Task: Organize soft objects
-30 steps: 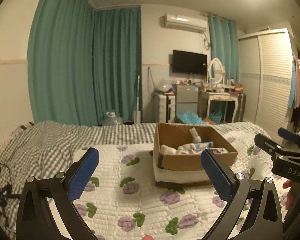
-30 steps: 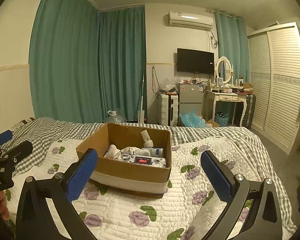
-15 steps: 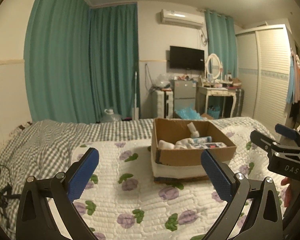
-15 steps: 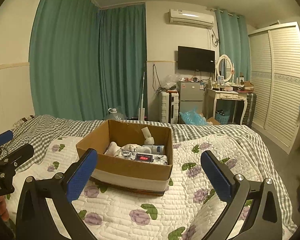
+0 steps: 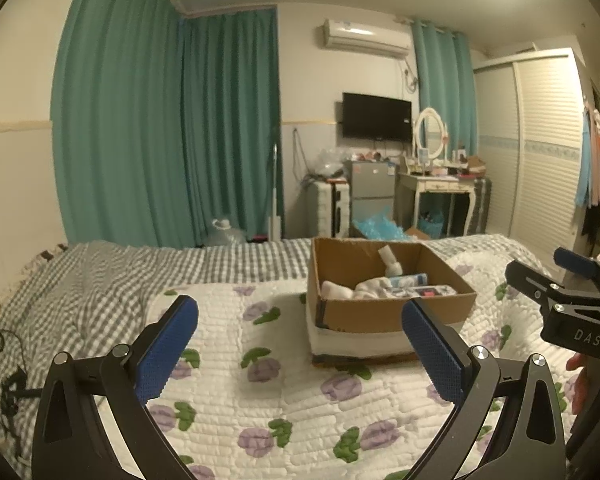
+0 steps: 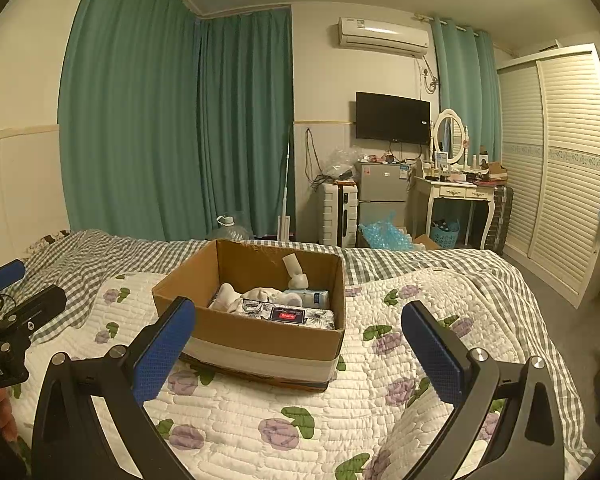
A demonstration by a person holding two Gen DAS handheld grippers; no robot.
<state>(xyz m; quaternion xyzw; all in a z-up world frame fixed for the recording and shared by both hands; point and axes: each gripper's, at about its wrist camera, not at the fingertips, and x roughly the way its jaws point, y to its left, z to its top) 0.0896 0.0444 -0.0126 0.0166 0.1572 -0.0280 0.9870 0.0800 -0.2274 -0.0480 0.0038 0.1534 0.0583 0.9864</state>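
Observation:
A brown cardboard box (image 5: pixel 388 314) (image 6: pixel 260 334) stands on the flowered white quilt (image 5: pixel 284 396) (image 6: pixel 268 420) of a bed. Inside lie white socks (image 6: pixel 256 295), a white bottle (image 6: pixel 294 270), a blue-white tube (image 6: pixel 314 298) and a floral tissue pack (image 6: pixel 288 315). My left gripper (image 5: pixel 300 344) is open and empty, above the quilt, left of and short of the box. My right gripper (image 6: pixel 298 346) is open and empty, in front of the box. Each gripper shows at the other view's edge, the right (image 5: pixel 568 304) and the left (image 6: pixel 8 316).
A grey checked blanket (image 5: pixel 100 276) covers the bed's far and left side. A black cable (image 5: pixel 4 372) lies at the left edge. Beyond the bed stand green curtains, a small fridge (image 6: pixel 382 196), a dressing table (image 6: pixel 456 196) and a slatted wardrobe (image 6: pixel 556 168).
Both views have risen and tilted slightly, so the box sits a little lower in frame. Both grippers stay open; nothing was grasped.

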